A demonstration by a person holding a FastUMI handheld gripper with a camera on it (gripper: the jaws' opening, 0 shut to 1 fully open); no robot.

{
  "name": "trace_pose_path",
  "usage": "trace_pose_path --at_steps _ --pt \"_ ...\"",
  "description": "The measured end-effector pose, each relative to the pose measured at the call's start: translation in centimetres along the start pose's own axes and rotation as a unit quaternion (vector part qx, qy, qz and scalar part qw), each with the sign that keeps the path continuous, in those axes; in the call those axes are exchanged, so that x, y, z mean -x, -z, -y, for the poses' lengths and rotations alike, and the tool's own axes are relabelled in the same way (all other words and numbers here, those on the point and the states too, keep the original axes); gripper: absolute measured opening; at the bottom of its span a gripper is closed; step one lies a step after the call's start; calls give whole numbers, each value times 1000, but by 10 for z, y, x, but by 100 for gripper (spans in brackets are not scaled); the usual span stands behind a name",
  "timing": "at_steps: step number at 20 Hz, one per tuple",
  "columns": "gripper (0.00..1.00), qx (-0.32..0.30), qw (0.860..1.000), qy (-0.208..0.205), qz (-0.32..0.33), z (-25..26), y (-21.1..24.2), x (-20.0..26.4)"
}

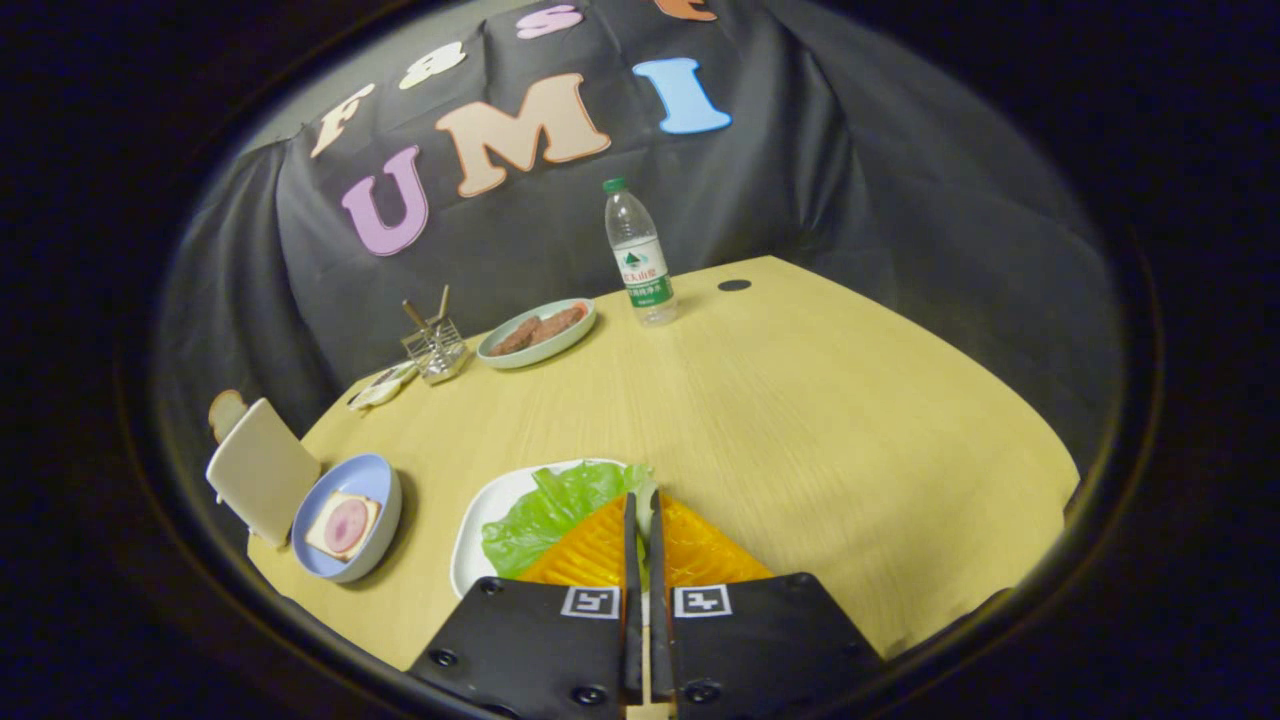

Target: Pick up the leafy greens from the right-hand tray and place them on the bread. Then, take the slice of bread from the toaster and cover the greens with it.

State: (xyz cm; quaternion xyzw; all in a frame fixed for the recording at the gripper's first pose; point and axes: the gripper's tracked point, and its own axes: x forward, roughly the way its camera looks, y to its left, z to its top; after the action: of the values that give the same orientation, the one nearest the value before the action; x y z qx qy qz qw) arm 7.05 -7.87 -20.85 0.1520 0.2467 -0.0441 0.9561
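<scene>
A green lettuce leaf (550,510) lies on a white tray (478,530) right under my fingers. My gripper (643,505) is shut on the leaf's pale right edge, which shows pinched in the thin gap between the fingertips. Most of the leaf spreads to the left of the fingers and rests on the tray. Further left, a blue bowl (375,478) holds a slice of bread (322,535) topped with a round pink slice of ham. Beside the bowl stands a white toaster (262,468) with a slice of bread (226,410) poking out of its top.
At the table's far side stand a water bottle (640,255), a green plate with brown meat pieces (537,332), a wire rack with sticks (435,345) and a small dish (382,386). Bare wooden tabletop (820,420) stretches to the right of the fingers.
</scene>
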Motion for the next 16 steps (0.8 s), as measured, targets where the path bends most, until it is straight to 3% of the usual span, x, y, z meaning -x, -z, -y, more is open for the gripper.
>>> trace_pose_path --at_steps 6,16 --pt "6 13 998 -30 51 -44 -27 26" --pt "6 47 987 -120 99 -177 -48 60"
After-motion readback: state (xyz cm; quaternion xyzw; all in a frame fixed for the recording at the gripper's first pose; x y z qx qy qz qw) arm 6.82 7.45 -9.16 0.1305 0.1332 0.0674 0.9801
